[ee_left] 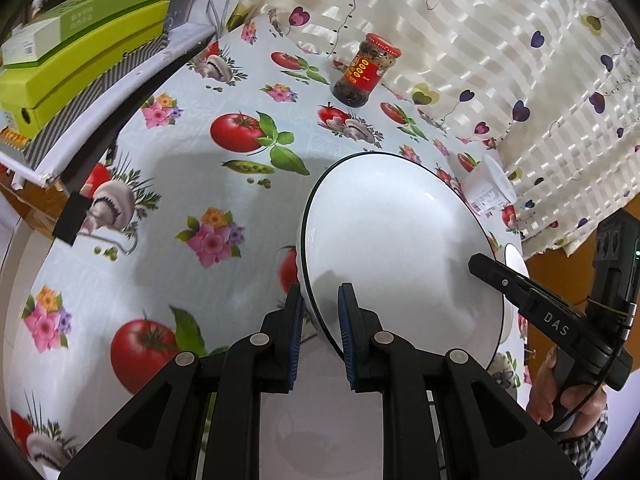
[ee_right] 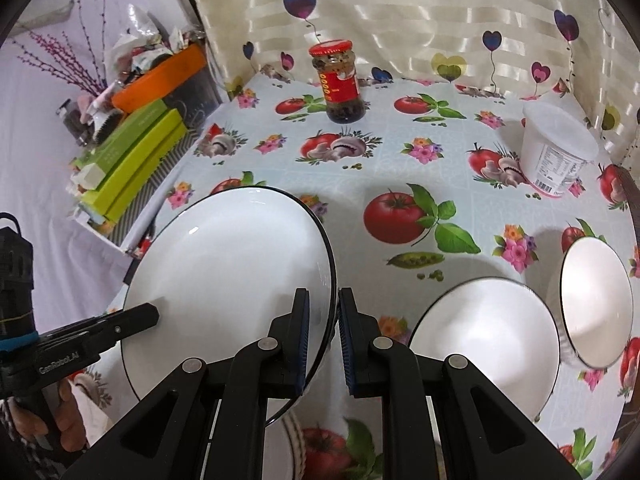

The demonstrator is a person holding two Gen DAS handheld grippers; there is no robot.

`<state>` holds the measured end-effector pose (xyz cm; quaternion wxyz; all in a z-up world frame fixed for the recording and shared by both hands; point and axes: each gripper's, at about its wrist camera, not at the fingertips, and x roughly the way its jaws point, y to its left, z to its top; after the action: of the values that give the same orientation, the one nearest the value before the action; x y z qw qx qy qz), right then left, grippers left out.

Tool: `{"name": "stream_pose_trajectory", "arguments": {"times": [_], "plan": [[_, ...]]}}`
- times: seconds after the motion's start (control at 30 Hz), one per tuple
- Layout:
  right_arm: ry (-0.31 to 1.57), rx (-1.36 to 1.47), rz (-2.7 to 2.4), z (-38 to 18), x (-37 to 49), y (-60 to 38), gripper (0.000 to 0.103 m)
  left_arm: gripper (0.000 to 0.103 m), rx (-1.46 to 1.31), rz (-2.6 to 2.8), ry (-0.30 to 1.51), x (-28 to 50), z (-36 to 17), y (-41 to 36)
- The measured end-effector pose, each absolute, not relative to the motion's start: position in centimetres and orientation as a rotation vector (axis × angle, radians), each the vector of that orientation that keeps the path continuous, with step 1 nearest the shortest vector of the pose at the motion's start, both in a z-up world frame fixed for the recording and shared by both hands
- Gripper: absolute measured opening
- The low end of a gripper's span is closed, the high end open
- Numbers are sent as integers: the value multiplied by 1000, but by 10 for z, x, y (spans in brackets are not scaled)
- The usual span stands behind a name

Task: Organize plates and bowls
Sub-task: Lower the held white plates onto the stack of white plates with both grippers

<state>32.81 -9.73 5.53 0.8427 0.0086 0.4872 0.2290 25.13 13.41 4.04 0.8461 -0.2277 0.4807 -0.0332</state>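
Looking left wrist: my left gripper pinches the big white plate's rim above the tabletop | right wrist: my right gripper pinches its other rim; two white bowls sit right.

White dishes on a printed cloth

The plate is white, black-rimmed; the tablecloth pale blue with red tomatoes and pink flowers.

Red-lidded jar, upright on patterned worktop; white lidded tub, tilted; green boxes, stacked; heart-print curtain.
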Motion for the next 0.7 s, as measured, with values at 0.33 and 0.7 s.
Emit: {"name": "stream_pose_trajectory", "arguments": {"times": [0.33, 0.7], "plan": [[1024, 32, 496, 54, 288, -100, 15, 18, -479, -53, 1008, 214, 38, 133], [1017, 64, 499, 42, 246, -107, 14, 18, -481, -43, 1019, 180, 24, 128]]}}
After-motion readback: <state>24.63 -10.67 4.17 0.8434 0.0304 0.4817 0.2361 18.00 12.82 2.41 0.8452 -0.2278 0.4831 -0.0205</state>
